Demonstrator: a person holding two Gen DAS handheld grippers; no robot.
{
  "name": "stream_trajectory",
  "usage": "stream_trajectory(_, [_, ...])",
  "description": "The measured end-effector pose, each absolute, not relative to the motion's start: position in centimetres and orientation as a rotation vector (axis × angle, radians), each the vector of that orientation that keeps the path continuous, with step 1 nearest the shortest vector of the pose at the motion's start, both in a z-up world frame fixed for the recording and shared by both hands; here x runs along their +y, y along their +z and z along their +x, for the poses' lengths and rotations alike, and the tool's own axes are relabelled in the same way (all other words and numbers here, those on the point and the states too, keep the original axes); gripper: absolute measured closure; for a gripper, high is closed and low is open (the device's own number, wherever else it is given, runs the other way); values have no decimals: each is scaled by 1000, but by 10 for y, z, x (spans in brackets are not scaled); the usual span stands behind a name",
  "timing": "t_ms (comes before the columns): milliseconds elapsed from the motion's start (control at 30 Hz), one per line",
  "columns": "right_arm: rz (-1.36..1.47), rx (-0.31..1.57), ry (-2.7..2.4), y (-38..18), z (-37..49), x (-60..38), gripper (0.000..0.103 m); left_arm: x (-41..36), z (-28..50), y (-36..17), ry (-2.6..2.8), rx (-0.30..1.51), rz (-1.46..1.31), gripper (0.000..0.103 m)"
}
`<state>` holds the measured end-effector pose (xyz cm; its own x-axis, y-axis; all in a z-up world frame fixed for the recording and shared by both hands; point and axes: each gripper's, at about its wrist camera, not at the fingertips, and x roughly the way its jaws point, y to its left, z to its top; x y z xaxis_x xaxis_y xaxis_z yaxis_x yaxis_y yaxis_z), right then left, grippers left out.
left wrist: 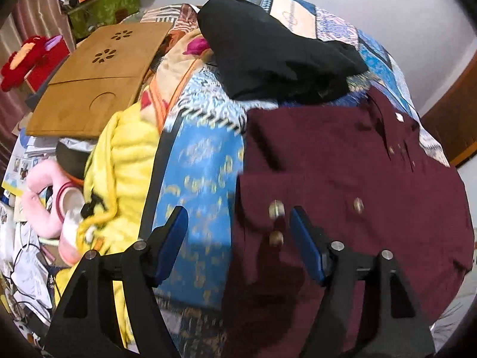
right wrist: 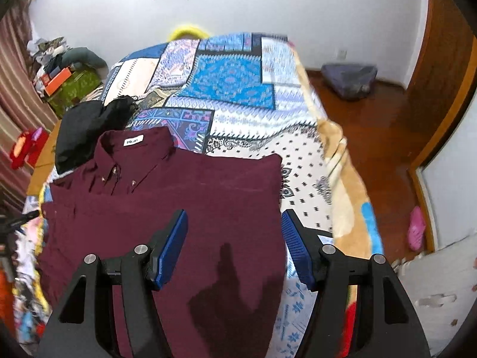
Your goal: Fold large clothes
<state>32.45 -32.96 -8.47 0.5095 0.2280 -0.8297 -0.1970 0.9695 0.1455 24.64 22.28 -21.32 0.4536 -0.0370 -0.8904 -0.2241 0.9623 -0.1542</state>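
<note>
A maroon button-up shirt (left wrist: 342,164) lies flat on the patterned blue bedspread (left wrist: 202,173), with its sleeves folded in. My left gripper (left wrist: 238,214) hovers open over the shirt's left edge. A buttoned cuff (left wrist: 262,208) and a strip of bedspread lie between its blue pads, which press on nothing. The right wrist view shows the shirt (right wrist: 179,185) with its collar and white label (right wrist: 134,142) at the far end. My right gripper (right wrist: 234,214) stands open above the shirt's right half, one pad over the fabric's right edge.
A black garment (left wrist: 268,53) lies crumpled beyond the collar. To the left are a bamboo lap tray (left wrist: 98,80), a yellow cloth (left wrist: 128,161) and pink plush clutter (left wrist: 41,205). Right of the bed lies wooden floor (right wrist: 372,125) with a grey bag (right wrist: 348,80) and a pink slipper (right wrist: 416,229).
</note>
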Motion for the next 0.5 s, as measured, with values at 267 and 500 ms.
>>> stream_trajectory(267, [89, 1110, 187, -120, 371, -349, 42, 238, 304, -233, 66, 1117, -412, 33])
stream_trajectory(500, [189, 1174, 178, -155, 410, -357, 45, 239, 331, -254, 16, 1159, -526, 34])
